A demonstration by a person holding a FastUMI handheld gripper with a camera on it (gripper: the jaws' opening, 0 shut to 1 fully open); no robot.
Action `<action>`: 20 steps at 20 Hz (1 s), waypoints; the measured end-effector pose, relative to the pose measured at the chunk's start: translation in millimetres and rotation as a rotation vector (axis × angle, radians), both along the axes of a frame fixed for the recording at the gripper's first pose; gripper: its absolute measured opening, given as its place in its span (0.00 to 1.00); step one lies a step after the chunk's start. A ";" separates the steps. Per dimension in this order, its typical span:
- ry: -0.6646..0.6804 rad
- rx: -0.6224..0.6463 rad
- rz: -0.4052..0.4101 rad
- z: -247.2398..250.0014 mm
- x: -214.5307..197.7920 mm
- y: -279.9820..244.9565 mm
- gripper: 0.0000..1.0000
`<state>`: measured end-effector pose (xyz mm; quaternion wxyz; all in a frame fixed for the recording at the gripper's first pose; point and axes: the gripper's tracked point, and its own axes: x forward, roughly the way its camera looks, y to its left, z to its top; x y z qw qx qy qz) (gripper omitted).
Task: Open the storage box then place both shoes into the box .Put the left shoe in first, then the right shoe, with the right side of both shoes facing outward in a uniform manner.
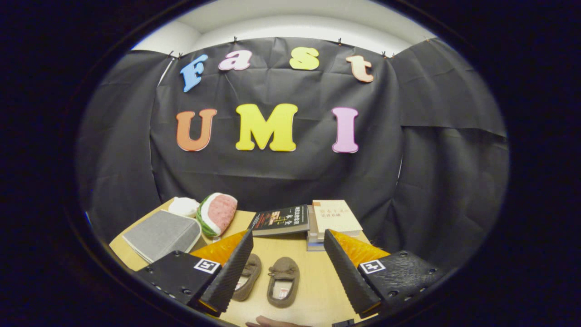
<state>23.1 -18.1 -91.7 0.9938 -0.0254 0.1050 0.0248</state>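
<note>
Two small brown soft slipper shoes are seen on the light wooden desk (313, 272), low in the middle of the frame. They look fuzzy, with a little bow on top and a pale lining inside. The right-hand brown shoe (282, 281) lies in the gap between the jaws. The left-hand brown shoe (248, 277) is partly hidden behind the left finger. Both shoes lie side by side, just apart. Their long sides run away from the camera, with the toes pointed toward the black cloth wall and the open heel ends nearer the camera.

The gripper (288, 263) is held above the desk with its jaws spread wide. Nothing is held between them.

A grey fabric storage box (161, 234) is seen at the lower left, with its lid shut. Just beyond it sit a white round cushion (184, 206) and a watermelon-slice plush toy (218, 213). A stack of books (313, 222) lies beyond the jaws, at the far edge of the desk. A fingertip (272, 322) shows at the very bottom.
</note>
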 end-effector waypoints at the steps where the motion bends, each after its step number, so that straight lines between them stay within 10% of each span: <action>1: 0.011 -0.001 0.008 -6.4 1.6 2.4 0.96; 20: 0.629 0.249 0.580 -171.6 -26.2 228.2 0.95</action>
